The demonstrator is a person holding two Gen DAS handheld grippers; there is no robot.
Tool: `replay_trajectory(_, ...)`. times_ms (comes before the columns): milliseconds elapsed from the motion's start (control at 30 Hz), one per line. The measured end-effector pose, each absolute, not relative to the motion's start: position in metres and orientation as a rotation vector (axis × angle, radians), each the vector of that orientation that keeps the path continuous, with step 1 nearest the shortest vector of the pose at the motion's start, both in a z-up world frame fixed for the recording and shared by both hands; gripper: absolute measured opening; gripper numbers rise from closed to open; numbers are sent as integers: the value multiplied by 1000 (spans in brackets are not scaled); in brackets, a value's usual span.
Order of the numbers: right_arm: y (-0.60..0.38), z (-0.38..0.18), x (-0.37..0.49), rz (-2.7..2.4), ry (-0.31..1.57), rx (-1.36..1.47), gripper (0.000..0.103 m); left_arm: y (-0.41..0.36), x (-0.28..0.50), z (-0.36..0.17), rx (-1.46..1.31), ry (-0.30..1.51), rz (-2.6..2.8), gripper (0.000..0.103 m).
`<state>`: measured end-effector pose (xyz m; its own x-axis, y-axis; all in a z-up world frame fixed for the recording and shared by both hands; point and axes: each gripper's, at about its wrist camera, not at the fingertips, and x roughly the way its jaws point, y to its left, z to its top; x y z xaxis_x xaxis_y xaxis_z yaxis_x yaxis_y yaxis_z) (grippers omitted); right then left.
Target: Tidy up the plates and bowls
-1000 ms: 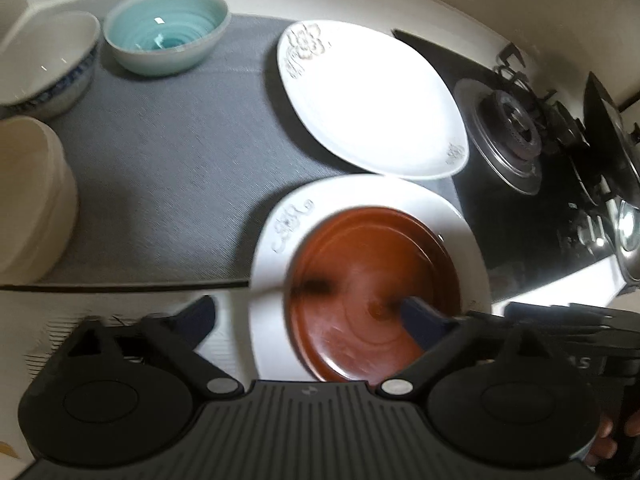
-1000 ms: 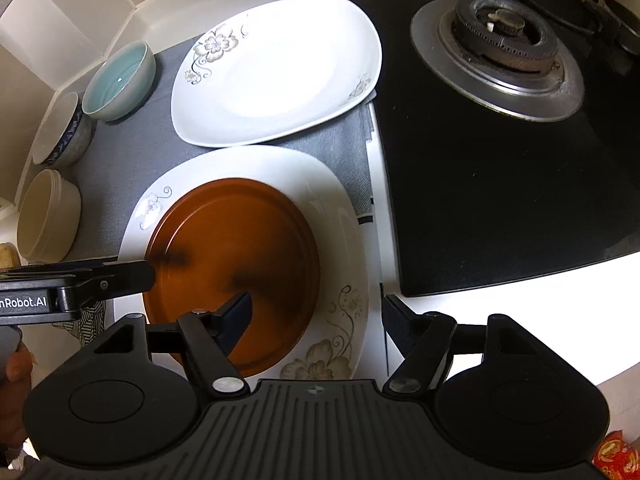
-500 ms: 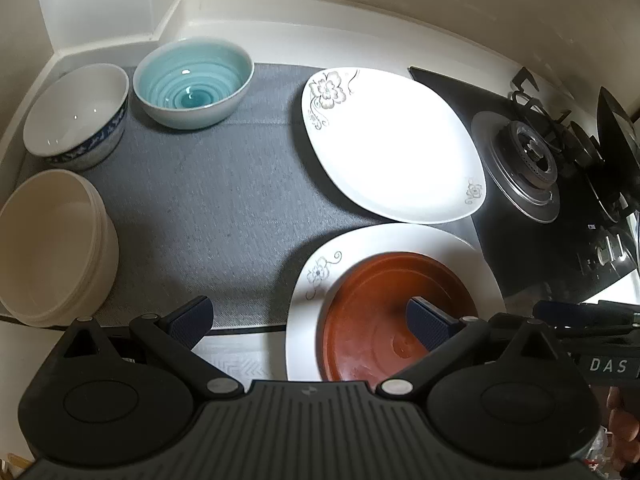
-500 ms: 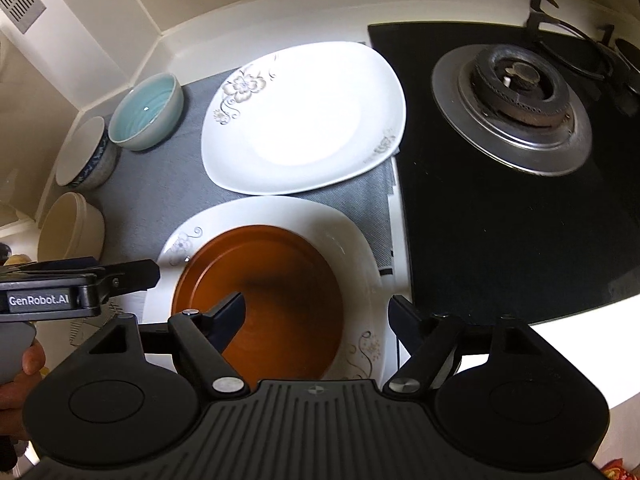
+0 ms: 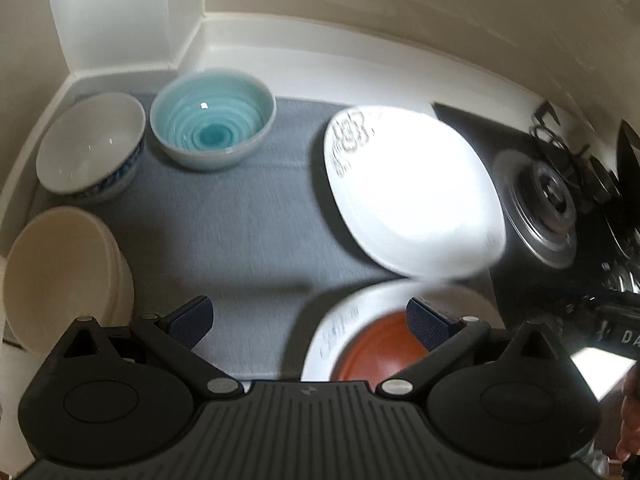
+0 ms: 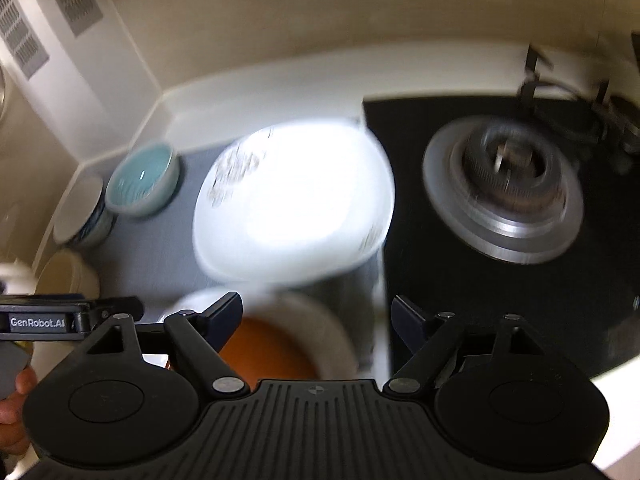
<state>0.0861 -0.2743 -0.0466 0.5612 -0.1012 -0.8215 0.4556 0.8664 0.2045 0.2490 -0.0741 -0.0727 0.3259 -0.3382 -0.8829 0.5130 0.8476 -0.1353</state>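
brown plate (image 5: 380, 350): round, glossy, lying inside the near white plate (image 5: 352, 308), whose rim has a dark floral print.
far white plate (image 5: 412, 196): squarish, floral corners, bare, just behind the brown plate, beside the stove burner (image 6: 508, 188).
teal bowl (image 5: 212, 128): ringed inside, holds nothing, well left of the brown plate.
blue-rimmed bowl (image 5: 90, 146): white inside, bare.
cream bowls (image 5: 60, 272): stacked.
my left gripper (image 5: 310, 322): spread, holding nothing.
my right gripper (image 6: 318, 318): jaws opening, nothing between them.

Home kitchen, white countertop (image 5: 320, 76), black gas hob (image 6: 500, 184) (burner bare), bowls and plates on grey mat (image 5: 240, 216)
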Motion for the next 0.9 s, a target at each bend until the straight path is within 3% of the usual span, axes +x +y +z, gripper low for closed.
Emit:
replay_trajectory(300,-321,-60,116,-355,765,418,84,-104,283,-84,89,1096,-517,103)
replay_trajectory(900,-377,-124,176,-317,823,573,80,-133,337,-143,-83,1203,-482,103)
